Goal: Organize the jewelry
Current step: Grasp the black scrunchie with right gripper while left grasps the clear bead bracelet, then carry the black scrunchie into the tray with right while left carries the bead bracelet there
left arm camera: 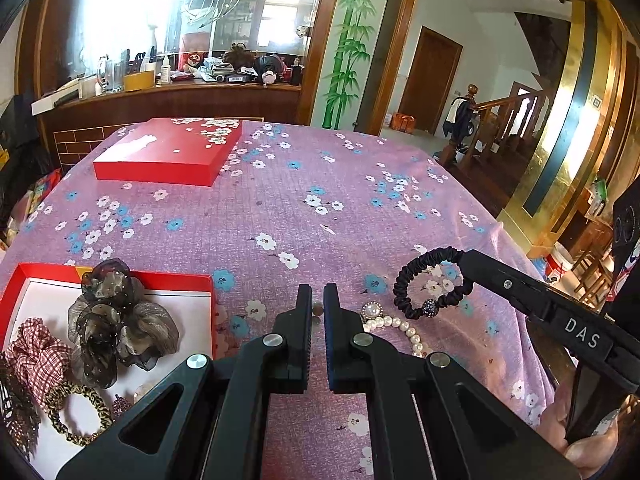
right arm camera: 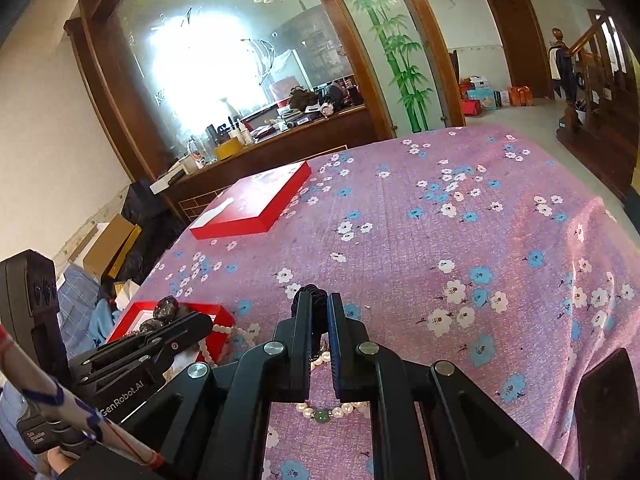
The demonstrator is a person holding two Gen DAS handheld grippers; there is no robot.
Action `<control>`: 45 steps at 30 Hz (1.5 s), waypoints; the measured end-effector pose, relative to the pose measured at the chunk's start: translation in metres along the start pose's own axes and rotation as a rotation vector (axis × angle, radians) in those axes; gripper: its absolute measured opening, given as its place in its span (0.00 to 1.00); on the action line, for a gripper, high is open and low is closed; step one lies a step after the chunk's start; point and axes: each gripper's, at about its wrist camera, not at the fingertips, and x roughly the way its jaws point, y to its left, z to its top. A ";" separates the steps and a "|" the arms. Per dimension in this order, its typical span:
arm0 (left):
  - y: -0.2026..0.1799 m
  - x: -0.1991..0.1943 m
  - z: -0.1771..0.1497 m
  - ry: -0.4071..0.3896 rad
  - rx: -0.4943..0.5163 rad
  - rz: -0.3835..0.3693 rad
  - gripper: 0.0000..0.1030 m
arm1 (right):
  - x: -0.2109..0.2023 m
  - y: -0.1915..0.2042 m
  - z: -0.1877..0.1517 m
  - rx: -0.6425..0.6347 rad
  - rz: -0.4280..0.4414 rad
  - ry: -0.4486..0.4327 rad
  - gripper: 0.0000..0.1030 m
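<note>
In the left wrist view my right gripper (left arm camera: 461,259) reaches in from the right, shut on a black ruched hair tie (left arm camera: 420,276) with a sparkly bead. The tie hangs from its tip just above the cloth. The same tie (right arm camera: 316,300) shows pinched between the jaws in the right wrist view. My left gripper (left arm camera: 318,300) is shut with nothing in it, beside the open red box (left arm camera: 176,278). The box holds a dark organza flower clip (left arm camera: 108,312), a checked scrunchie (left arm camera: 40,356) and a leopard hair tie (left arm camera: 80,412). A pearl necklace (left arm camera: 396,324) lies on the cloth between the two grippers.
The red box lid (left arm camera: 168,152) lies at the far left of the pink flowered tablecloth (left arm camera: 320,200). A pearl bracelet with a green bead (right arm camera: 322,416) lies under my right gripper. The table drops off at the right. A hand (left arm camera: 580,440) holds the right gripper.
</note>
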 end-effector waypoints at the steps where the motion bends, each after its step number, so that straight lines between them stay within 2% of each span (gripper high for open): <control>1: 0.000 0.000 0.000 0.000 0.000 0.000 0.05 | 0.001 0.000 0.000 -0.001 0.000 0.002 0.08; 26: -0.001 -0.001 0.000 -0.024 0.007 0.036 0.05 | 0.005 0.018 -0.007 -0.058 0.009 0.015 0.08; 34: 0.004 -0.006 0.003 -0.035 -0.025 0.037 0.05 | 0.004 0.031 -0.010 -0.109 -0.031 -0.018 0.08; 40: -0.001 -0.048 0.003 -0.088 -0.040 -0.006 0.05 | -0.011 0.042 -0.017 -0.085 -0.012 -0.045 0.08; 45: 0.006 -0.087 -0.010 -0.115 -0.036 -0.007 0.05 | -0.024 0.065 -0.032 -0.101 0.035 -0.048 0.08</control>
